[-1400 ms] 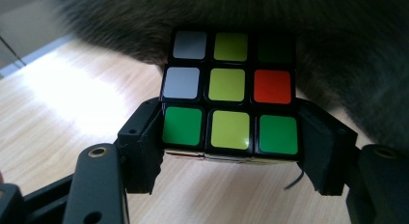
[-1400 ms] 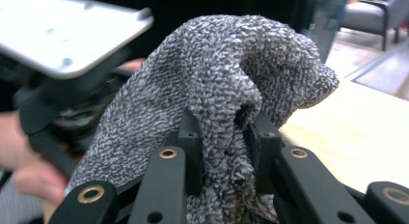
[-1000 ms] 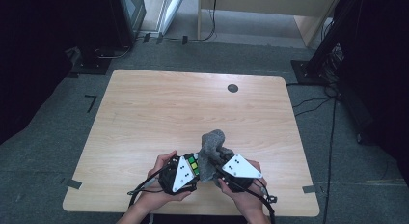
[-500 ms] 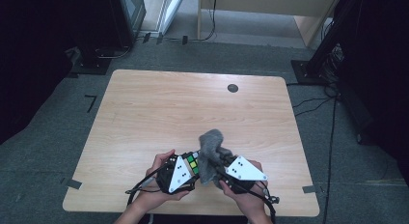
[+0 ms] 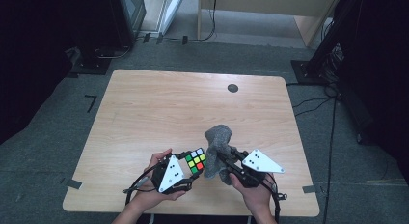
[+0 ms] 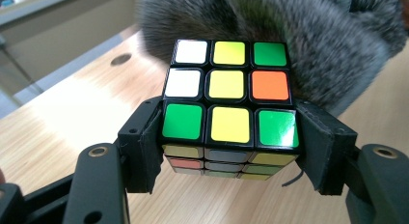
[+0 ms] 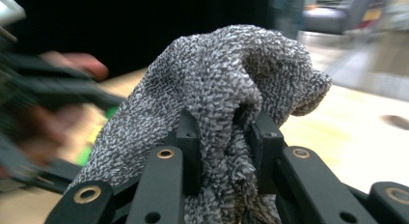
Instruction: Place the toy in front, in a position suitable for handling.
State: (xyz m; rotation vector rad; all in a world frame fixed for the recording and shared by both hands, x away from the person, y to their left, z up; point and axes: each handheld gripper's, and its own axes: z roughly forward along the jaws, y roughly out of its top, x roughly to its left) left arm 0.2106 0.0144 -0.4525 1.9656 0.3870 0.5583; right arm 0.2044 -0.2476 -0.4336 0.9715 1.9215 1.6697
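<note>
- Cube (image 5: 195,160): it sits near the front edge of the table (image 5: 144,113), a bit left of the middle, and I have it off the wood in my left gripper (image 5: 185,168).
- From the left gripper view, the two black jaws press on the cube's left and right sides. They are closed tight on the cube (image 6: 226,101), about as tight as they go.
- My right gripper (image 5: 223,162) holds a grey cloth (image 5: 217,151). In the right gripper view the jaws pinch a fold of the cloth (image 7: 226,98), and the rest puffs up above them.
- What changed: a moment ago the cloth stood a little apart from the cube, on its right. Now my right hand (image 5: 253,192) has slid left, and the cloth is right against the cube's right side.
- In the left gripper view, grey fluff sits right behind the cube, at its far face. I think it touches there.
- The cube itself has stayed where it was, and my left hand (image 5: 154,183) has kept still.
- I think this means the wiping is just starting. The cloth has reached the cube, and next I would rub it across the coloured squares.
- The far part of the table is bare wood with one small dark hole (image 5: 233,88).
</note>
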